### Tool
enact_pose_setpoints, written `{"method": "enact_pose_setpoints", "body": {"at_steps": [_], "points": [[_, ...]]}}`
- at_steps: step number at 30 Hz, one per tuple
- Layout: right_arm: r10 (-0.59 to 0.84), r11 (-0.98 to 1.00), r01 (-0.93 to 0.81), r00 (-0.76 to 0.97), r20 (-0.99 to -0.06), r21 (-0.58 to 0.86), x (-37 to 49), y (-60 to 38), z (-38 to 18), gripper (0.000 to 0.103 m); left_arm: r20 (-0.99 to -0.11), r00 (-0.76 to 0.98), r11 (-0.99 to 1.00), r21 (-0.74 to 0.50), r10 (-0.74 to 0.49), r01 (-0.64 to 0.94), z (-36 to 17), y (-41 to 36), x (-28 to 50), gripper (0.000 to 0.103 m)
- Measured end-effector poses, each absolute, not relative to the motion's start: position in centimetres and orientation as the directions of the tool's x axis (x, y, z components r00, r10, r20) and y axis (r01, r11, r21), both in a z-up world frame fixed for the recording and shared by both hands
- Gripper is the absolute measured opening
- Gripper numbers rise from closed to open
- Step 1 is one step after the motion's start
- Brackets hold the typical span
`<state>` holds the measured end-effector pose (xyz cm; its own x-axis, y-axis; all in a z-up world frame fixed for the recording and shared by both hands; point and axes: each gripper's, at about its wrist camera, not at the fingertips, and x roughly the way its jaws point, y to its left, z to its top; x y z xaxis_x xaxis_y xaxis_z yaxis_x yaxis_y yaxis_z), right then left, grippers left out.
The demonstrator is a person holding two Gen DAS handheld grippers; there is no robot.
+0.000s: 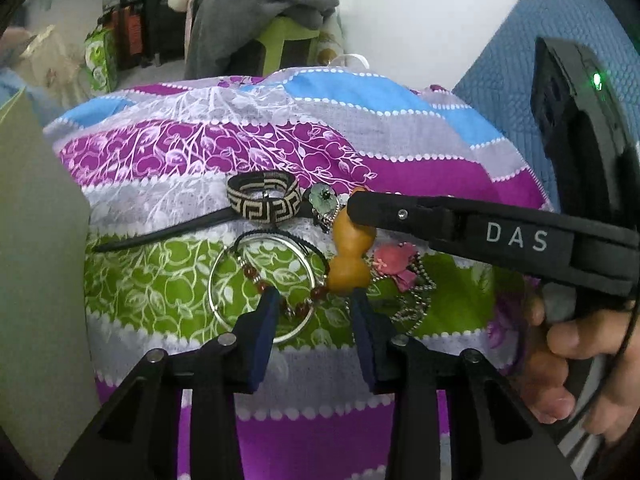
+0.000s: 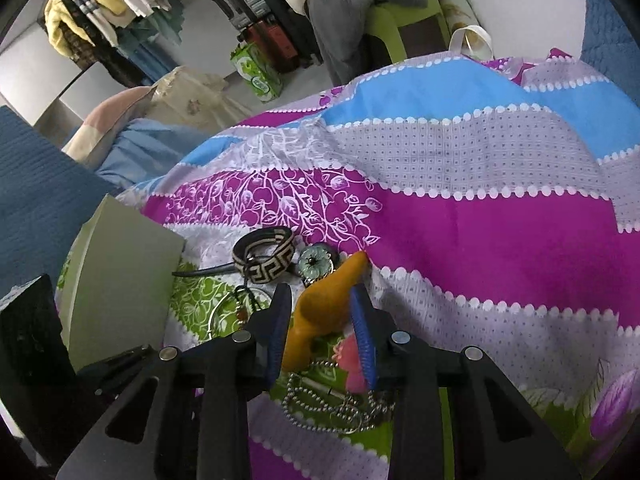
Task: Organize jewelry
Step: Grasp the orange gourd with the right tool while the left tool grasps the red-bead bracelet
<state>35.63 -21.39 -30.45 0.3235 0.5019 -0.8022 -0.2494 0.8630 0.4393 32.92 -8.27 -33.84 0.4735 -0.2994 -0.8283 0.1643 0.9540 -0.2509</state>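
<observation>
— Jewelry where?
— Clustered on the striped cloth (image 2: pixel 480 220): orange gourd pendant (image 2: pixel 320 312) in the middle, silver bangle (image 1: pixel 240 312) left of it, patterned cuff (image 1: pixel 264 200) farther back, ball chain (image 2: pixel 320 404) nearer.
— Grippers?
— Right gripper (image 2: pixel 322 332) has its jaws partly open around the gourd; contact unclear. Left gripper (image 1: pixel 314 320) is partly open over the bangle's red beads (image 1: pixel 260 284), gripping nothing

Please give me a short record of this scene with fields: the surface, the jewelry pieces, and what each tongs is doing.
surface: striped floral bedspread
jewelry: woven bracelet, silver bangle with red beads, orange gourd, ball chain
left tongs: open, straddling the red beads
right tongs: closed on the orange gourd, apparently gripping it
</observation>
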Motion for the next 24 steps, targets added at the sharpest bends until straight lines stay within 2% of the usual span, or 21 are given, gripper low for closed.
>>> {"method": "enact_pose_setpoints", "body": {"at_steps": [5, 9, 13, 15, 24], "points": [[0.492, 0.868, -0.245, 0.312, -0.813, 0.432, 36.2, -21.2, -31.1, 0.028, -0.824, 0.487, 0.955, -0.220, -0.291, 0.199, -34.1, -9.0, 33.5, 0.030], [0.492, 0.869, -0.236, 0.307, -0.815, 0.436, 36.6, -21.2, -31.4, 0.028, -0.838, 0.473, 0.958, -0.191, -0.273, 0.215, -34.8, -9.3, 33.6, 0.012], [0.496, 0.867, -0.231, 0.308, -0.812, 0.442, 36.9, -21.1, -31.5, 0.030, -0.832, 0.481, 0.957, -0.198, -0.278, 0.211, -35.0, -9.3, 33.6, 0.010], [0.498, 0.866, -0.229, 0.301, -0.813, 0.445, 36.9, -20.9, -31.7, 0.031, -0.828, 0.487, 0.958, -0.204, -0.278, 0.201, -34.9, -9.0, 33.5, 0.005], [0.465, 0.882, -0.234, 0.291, -0.836, 0.409, 37.0, -20.0, -32.2, 0.029, -0.804, 0.496, 0.945, -0.291, -0.327, 0.152, -34.0, -7.0, 33.4, 0.005]]}}
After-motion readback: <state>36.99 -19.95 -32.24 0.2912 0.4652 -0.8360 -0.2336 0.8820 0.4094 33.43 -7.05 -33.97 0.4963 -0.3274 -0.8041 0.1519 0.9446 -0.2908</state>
